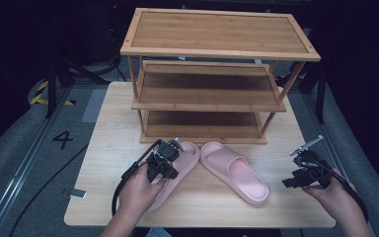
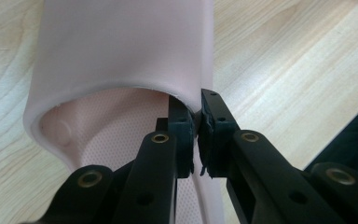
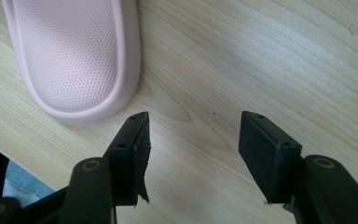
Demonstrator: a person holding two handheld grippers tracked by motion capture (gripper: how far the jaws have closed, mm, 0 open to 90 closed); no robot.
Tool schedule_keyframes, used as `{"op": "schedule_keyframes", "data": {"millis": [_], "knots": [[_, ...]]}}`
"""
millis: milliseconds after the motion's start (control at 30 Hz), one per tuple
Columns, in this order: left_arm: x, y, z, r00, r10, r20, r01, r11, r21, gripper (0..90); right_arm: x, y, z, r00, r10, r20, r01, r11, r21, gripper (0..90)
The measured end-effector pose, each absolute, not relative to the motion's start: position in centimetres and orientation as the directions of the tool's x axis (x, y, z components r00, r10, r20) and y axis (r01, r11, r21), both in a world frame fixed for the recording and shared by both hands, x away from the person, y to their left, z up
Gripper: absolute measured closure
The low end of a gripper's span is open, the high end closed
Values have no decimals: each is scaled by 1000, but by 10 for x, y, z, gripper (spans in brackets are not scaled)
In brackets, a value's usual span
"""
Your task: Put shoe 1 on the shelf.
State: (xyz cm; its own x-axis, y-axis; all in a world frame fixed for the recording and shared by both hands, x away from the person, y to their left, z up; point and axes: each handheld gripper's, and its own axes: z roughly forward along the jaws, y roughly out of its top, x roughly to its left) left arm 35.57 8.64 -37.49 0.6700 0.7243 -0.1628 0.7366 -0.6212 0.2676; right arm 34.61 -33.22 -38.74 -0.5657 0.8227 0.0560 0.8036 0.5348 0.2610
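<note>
1. High view: a three-tier bamboo shoe rack [image 1: 212,74] stands at the far side of a light wooden table [image 1: 108,123]. Two pink slide slippers lie just in front of its bottom shelf.
2. The left slipper [image 1: 185,160] sits under the left gripper [image 1: 164,163], which the person's left hand [image 1: 138,190] holds over its strap area. The right slipper [image 1: 234,173] lies just beside it, toe end towards the rack and heel towards the near edge of the table.
3. The right gripper [image 1: 303,173], held in the right hand [image 1: 333,195], hangs near the table's right edge, well apart from both slippers.
4. Left gripper view: the left gripper [image 2: 196,135] is clamped on the edge of the left slipper's strap [image 2: 121,46], one pad inside the strap opening and one outside. The dotted footbed [image 2: 116,140] shows beneath the strap.
5. Right gripper view: the right gripper [image 3: 193,140] has its jaws spread apart with bare table [image 3: 261,56] between them, gripping nothing. The rounded heel of the right slipper [image 3: 74,56] lies on the table just beyond the left-hand jaw, not touching it.
</note>
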Motion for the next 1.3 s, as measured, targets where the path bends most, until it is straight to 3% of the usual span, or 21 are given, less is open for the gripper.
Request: {"op": "schedule_keyframes", "data": {"millis": [867,1167,1300], "knots": [[350,79,-281,747,649,-143,650,-670,358,843,339,-342,-388,-548,834,60,816,518,257,438],[366,74,-246,764,636,-111,622,-678,392,843,335,-345,-389,-536,842,62,824,506,253,438],[374,71,-235,781,607,-150,608,-682,407,844,334,-347,-390,-537,842,61,824,507,254,438]]}}
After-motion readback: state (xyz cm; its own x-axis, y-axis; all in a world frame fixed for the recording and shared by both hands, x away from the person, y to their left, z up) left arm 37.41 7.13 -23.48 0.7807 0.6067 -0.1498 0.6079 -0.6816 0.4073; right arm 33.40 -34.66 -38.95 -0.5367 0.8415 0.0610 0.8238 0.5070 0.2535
